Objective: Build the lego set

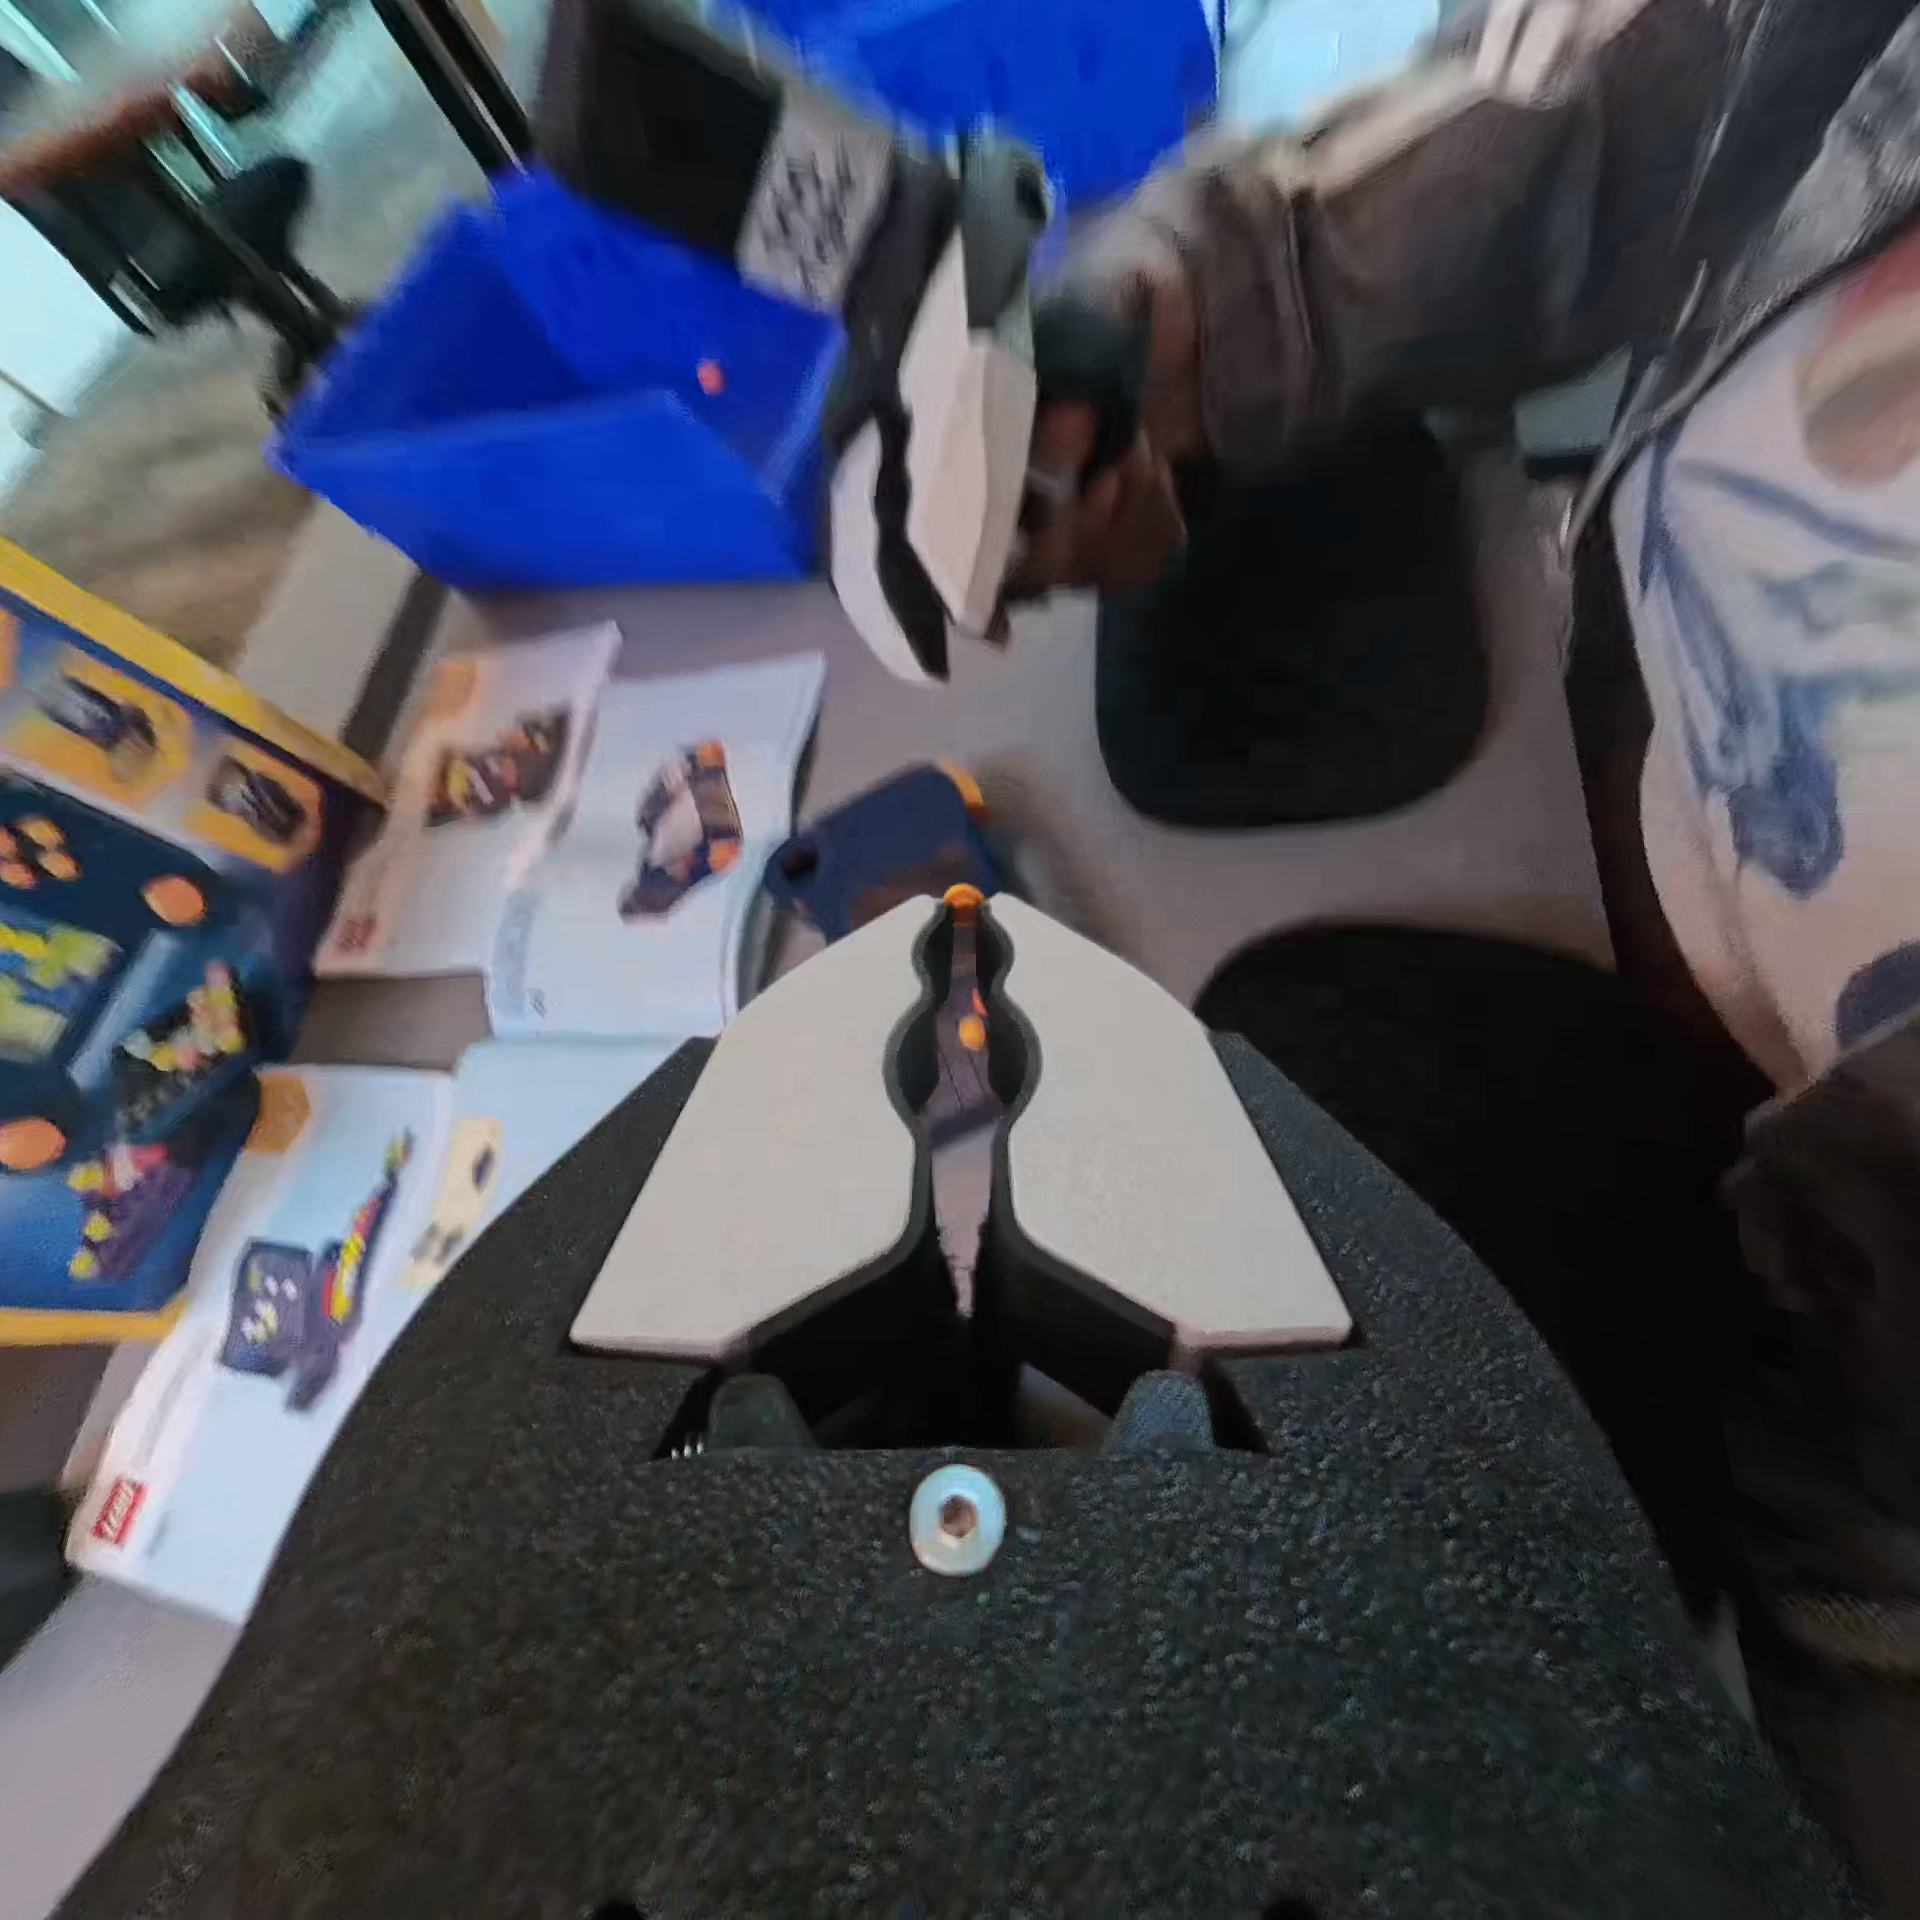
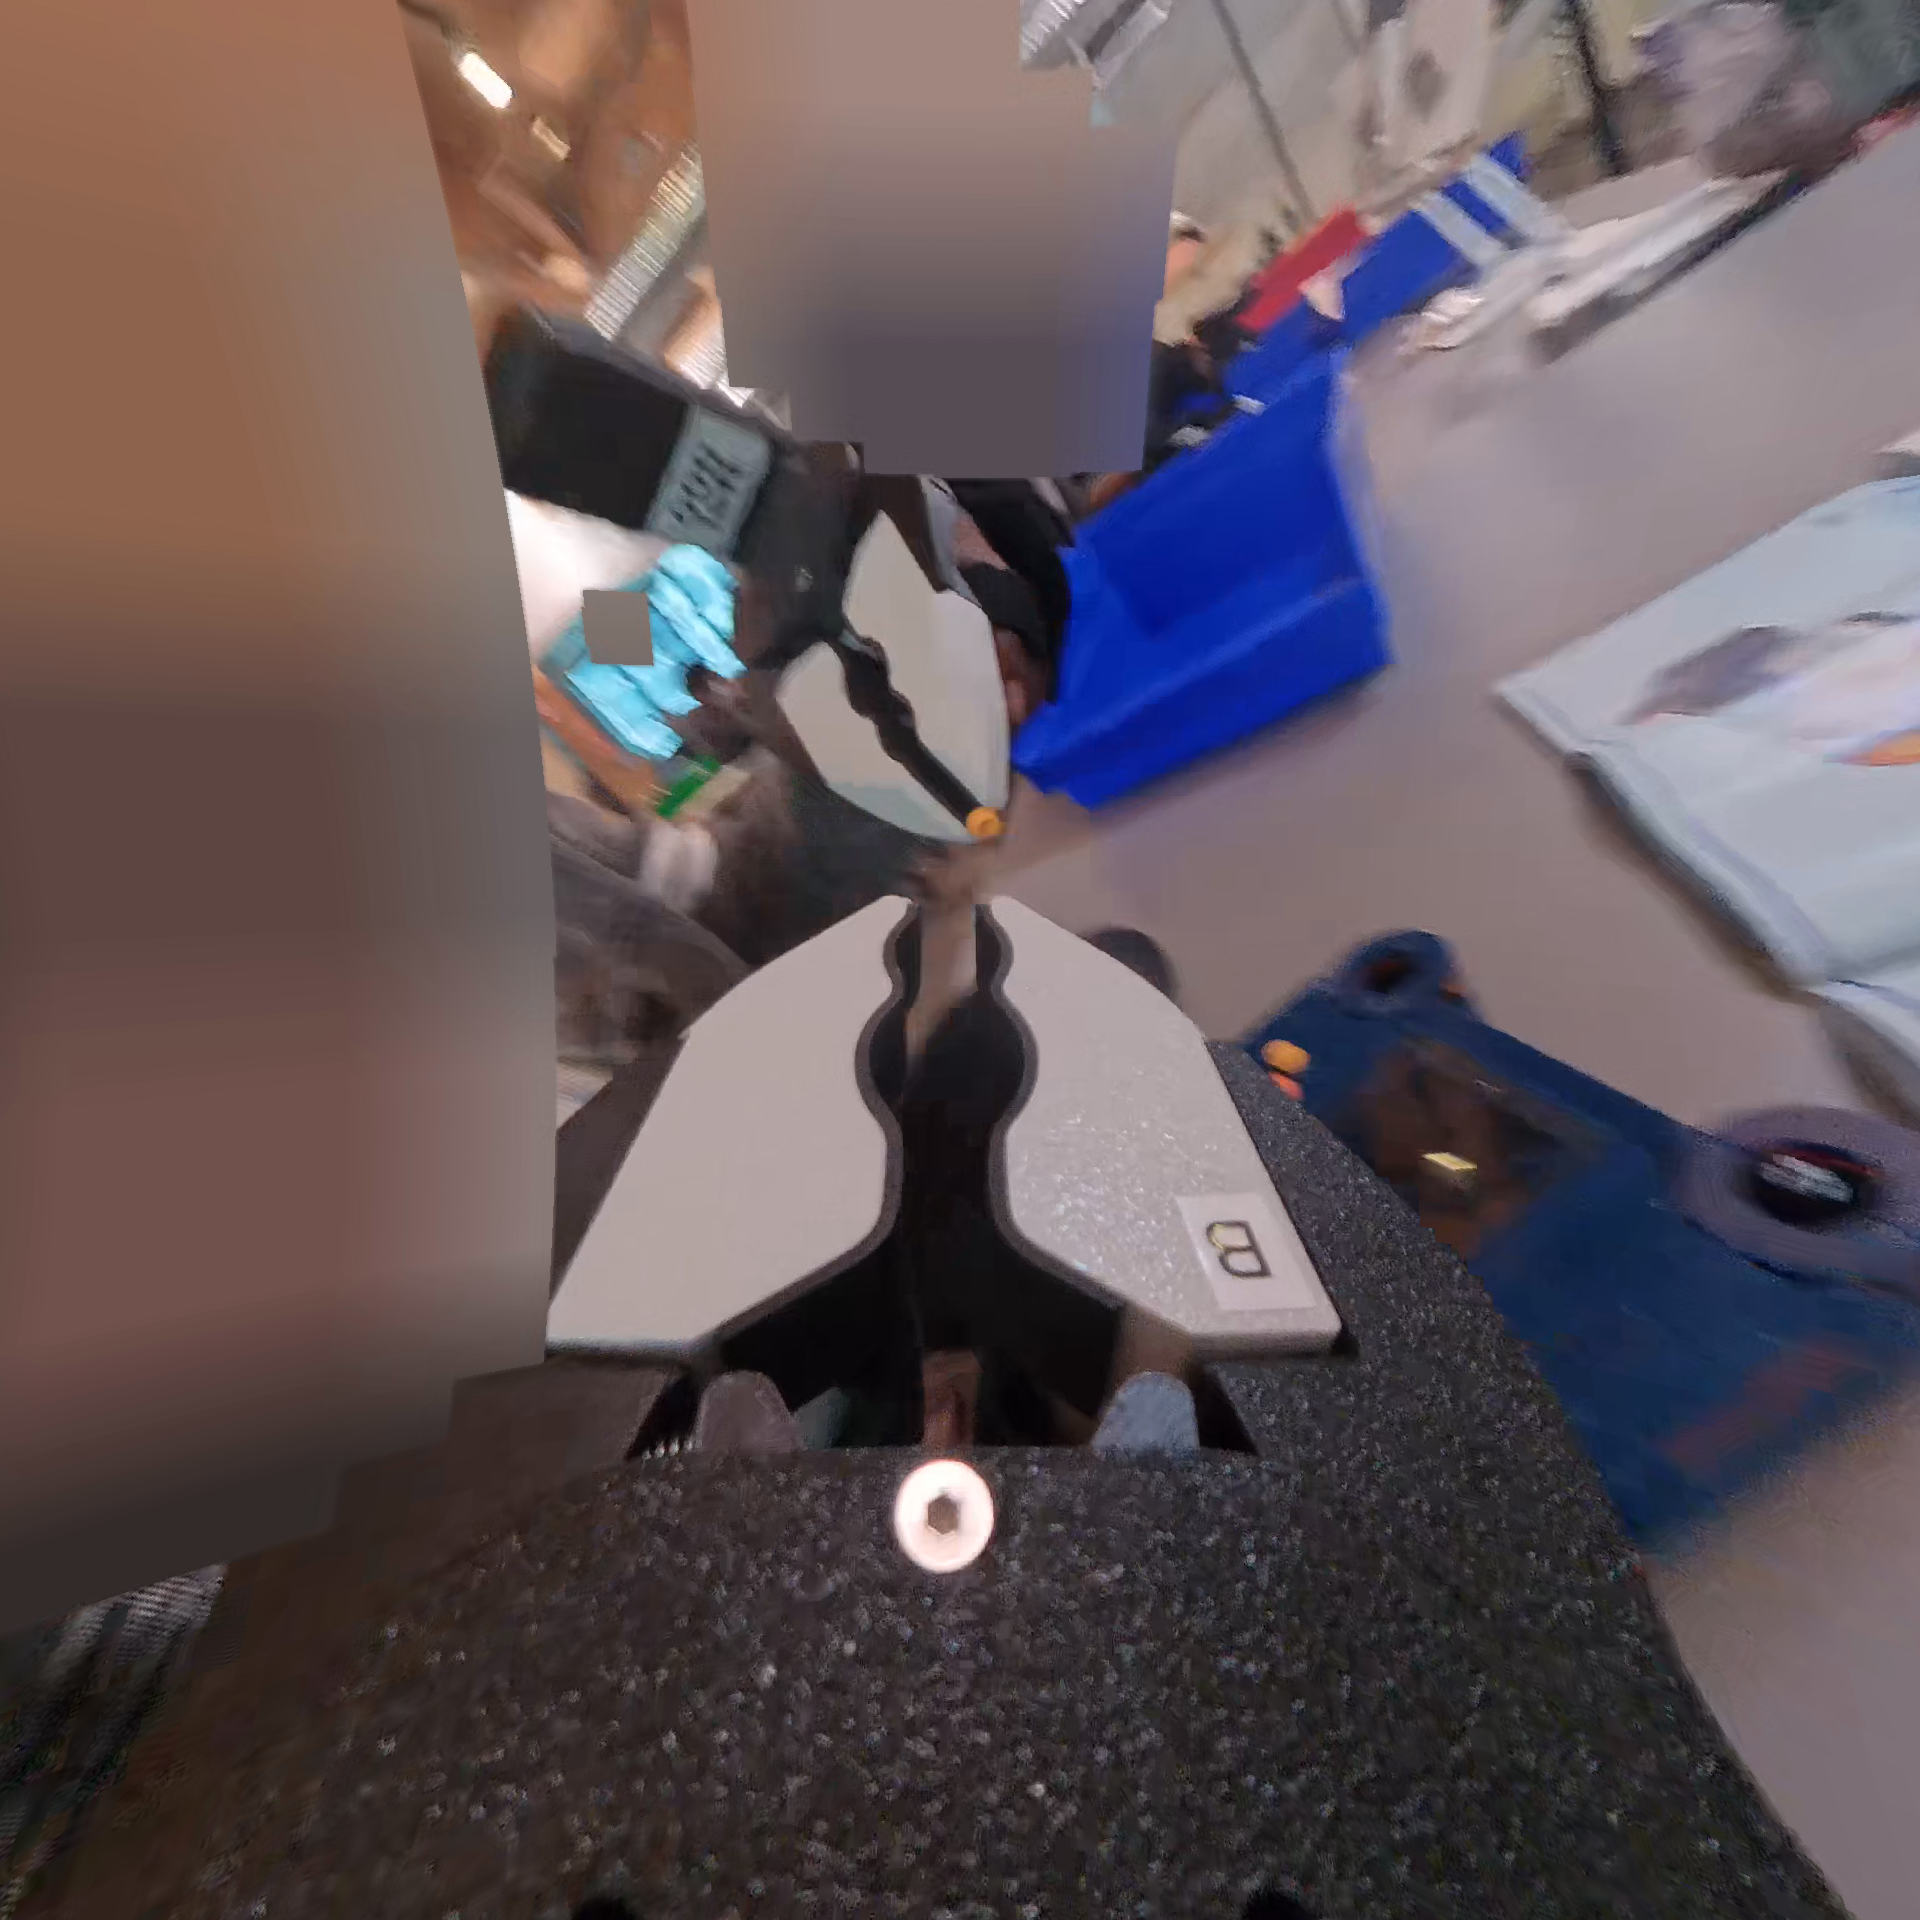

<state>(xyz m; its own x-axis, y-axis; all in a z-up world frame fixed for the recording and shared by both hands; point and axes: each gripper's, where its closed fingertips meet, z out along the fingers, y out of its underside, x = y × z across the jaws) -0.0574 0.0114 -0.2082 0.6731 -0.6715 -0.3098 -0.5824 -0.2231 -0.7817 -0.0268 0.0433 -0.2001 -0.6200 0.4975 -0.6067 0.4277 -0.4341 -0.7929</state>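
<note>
Left gripper [image 1: 964,906] pinches a half-hidden orange piece [image 1: 963,896], surroundings blurred.

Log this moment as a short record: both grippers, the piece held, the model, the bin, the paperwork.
left gripper: shut on small orange piece
right gripper: shut, nothing seen between its tips
dark blue model: on the table, beyond the left gripper
blue bin: far side of table
instruction booklets: lying open left of the model

— Left gripper [image 1: 963,909]?
— Jaws pinched together, only a thin slit at the tips, reaching out over the table.
— And the right gripper [image 2: 940,914]?
— Nearly closed too, raised above the table, tips angled down.
</note>
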